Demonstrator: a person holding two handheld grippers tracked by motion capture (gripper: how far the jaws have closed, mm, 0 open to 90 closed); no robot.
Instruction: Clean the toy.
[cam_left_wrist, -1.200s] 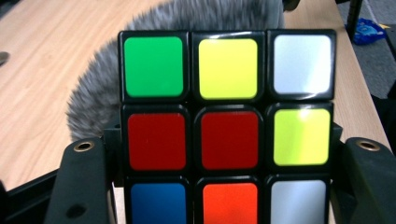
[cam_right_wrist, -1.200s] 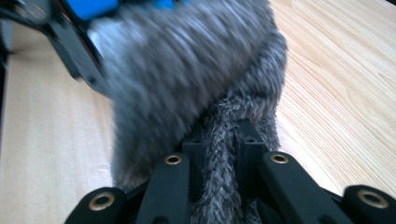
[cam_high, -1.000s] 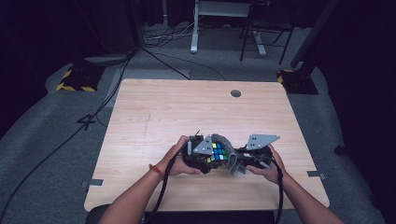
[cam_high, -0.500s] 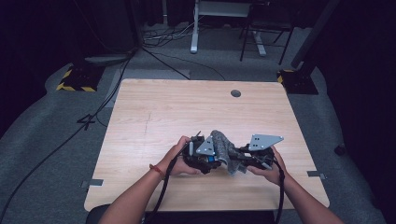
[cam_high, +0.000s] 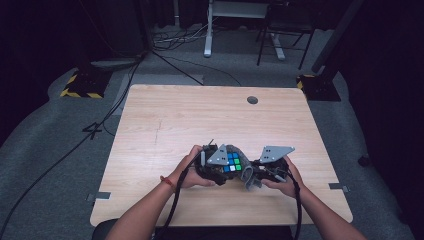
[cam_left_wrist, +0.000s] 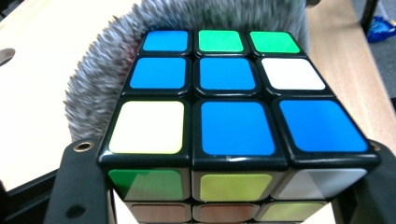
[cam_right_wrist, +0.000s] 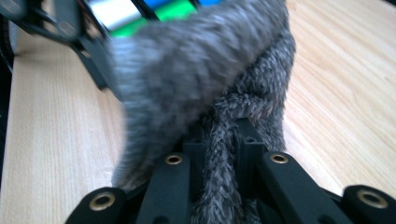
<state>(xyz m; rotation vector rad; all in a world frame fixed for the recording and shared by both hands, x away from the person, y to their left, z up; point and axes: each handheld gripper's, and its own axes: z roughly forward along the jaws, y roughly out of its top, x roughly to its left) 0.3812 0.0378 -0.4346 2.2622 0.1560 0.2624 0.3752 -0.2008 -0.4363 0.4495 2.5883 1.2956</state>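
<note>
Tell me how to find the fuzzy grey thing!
Look at the near edge of the wooden table, between the person's two hands. The grey knitted cloth is pinched in the right gripper, beside the puzzle cube. It is soft and woolly, not shiny and colourful.

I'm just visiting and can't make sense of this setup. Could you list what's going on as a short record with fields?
Setting: wooden table, a person's hands holding two grippers
Left gripper: shut on puzzle cube
Right gripper: shut on grey knitted cloth
Cube top face: mostly blue, with green, white and pale yellow squares
Cloth position: bunched against the cube's far side
</note>
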